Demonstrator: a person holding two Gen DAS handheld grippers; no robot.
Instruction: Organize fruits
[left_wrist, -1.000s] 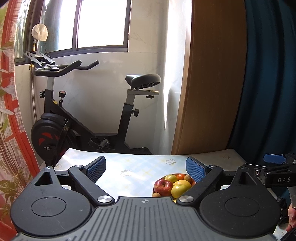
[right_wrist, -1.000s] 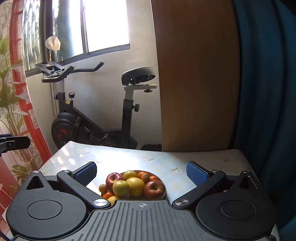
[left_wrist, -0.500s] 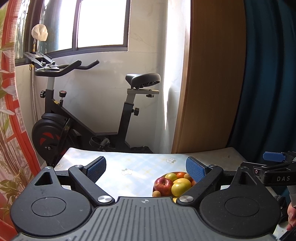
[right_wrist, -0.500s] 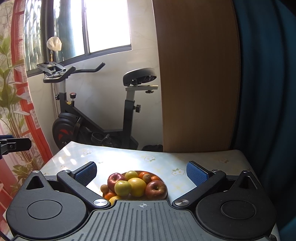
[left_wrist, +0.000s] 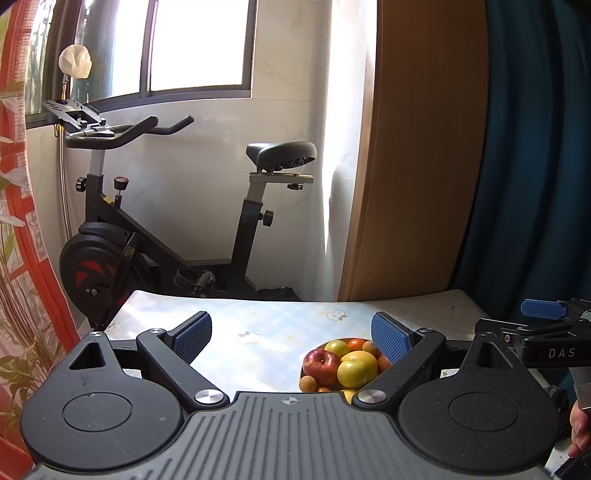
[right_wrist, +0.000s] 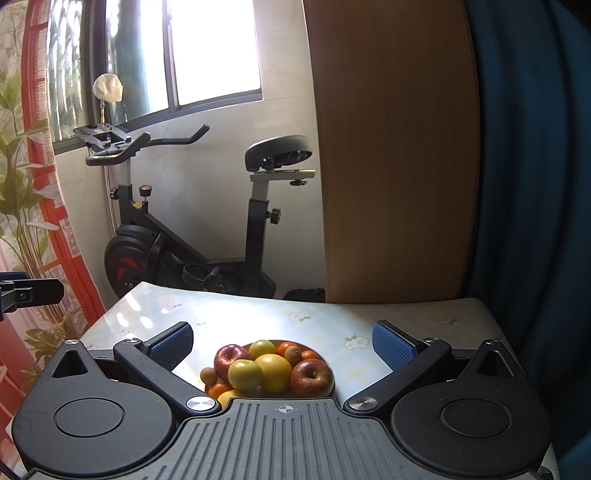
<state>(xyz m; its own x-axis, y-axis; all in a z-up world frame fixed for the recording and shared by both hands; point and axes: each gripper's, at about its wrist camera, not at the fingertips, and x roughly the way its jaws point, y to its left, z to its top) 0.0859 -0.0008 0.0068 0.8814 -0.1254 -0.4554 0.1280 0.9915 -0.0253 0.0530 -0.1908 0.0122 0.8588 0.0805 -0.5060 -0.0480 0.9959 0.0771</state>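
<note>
Right wrist view: fruits (right_wrist: 271, 367) heaped on a plate (right_wrist: 325, 360) on the table (right_wrist: 236, 314); right gripper (right_wrist: 282, 341) and left gripper (left_wrist: 291, 336) both spread, empty, held above; fits sorting ahead or finished.

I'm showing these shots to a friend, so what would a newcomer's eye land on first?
Probably the plate of fruit on the flowered table, piled with red apples, yellow fruit and small oranges, right in front of the right hand-held gripper, whose blue pads stand wide open. Next comes the black exercise bike behind the table under the bright window. The left hand-held gripper is open too.
</note>
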